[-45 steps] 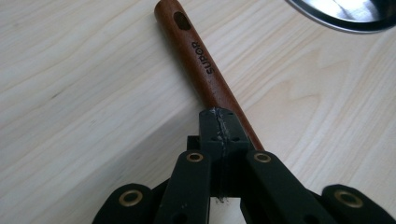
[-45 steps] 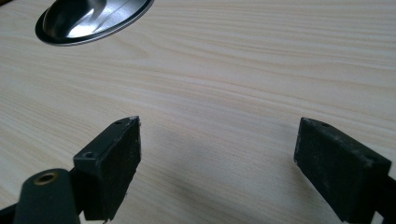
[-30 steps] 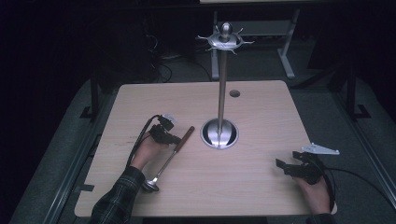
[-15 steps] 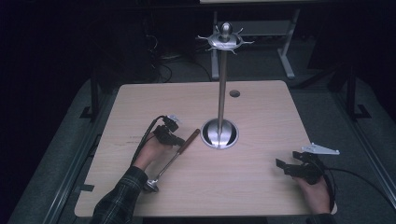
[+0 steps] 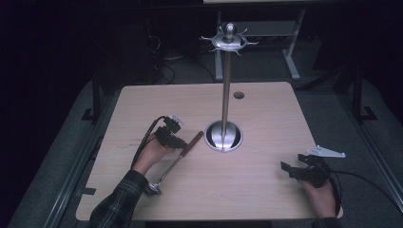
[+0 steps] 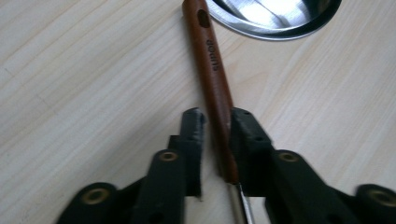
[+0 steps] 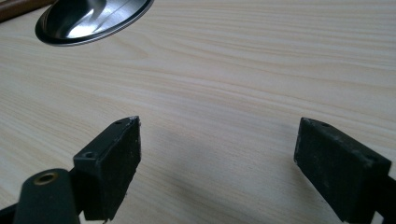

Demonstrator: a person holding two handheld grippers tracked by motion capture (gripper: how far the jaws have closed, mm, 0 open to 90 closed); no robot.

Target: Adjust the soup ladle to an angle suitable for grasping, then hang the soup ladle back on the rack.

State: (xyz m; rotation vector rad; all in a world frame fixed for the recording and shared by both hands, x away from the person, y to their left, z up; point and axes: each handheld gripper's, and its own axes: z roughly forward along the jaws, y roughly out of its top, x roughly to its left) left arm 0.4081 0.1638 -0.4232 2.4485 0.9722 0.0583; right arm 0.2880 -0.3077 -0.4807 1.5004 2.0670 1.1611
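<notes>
A long utensil lies flat on the wooden table (image 5: 266, 190). It has a brown wooden handle (image 5: 192, 141) (image 6: 210, 60) and a steel shaft that ends in a small bowl (image 5: 153, 189). My left gripper (image 5: 178, 141) (image 6: 217, 119) straddles the lower part of the handle. Its jaws have just been opening and stand a little apart, with a gap showing on the left side of the handle. The handle's tip lies close to the round steel base (image 5: 223, 135) (image 6: 275, 18) of a tall hook stand (image 5: 226, 80). My right gripper (image 5: 287, 168) (image 7: 219, 135) rests open at the near right with nothing between its jaws.
The stand's crown of hooks (image 5: 229, 40) rises above the table's middle. A small round hole (image 5: 239, 95) sits in the tabletop behind it. In the right gripper view the base (image 7: 88, 18) lies at the upper left. Dark floor and a metal frame surround the table.
The handle's tip has shifted slightly right, toward the stand's base, with the left hand. The right hand and its gripper have kept still.
</notes>
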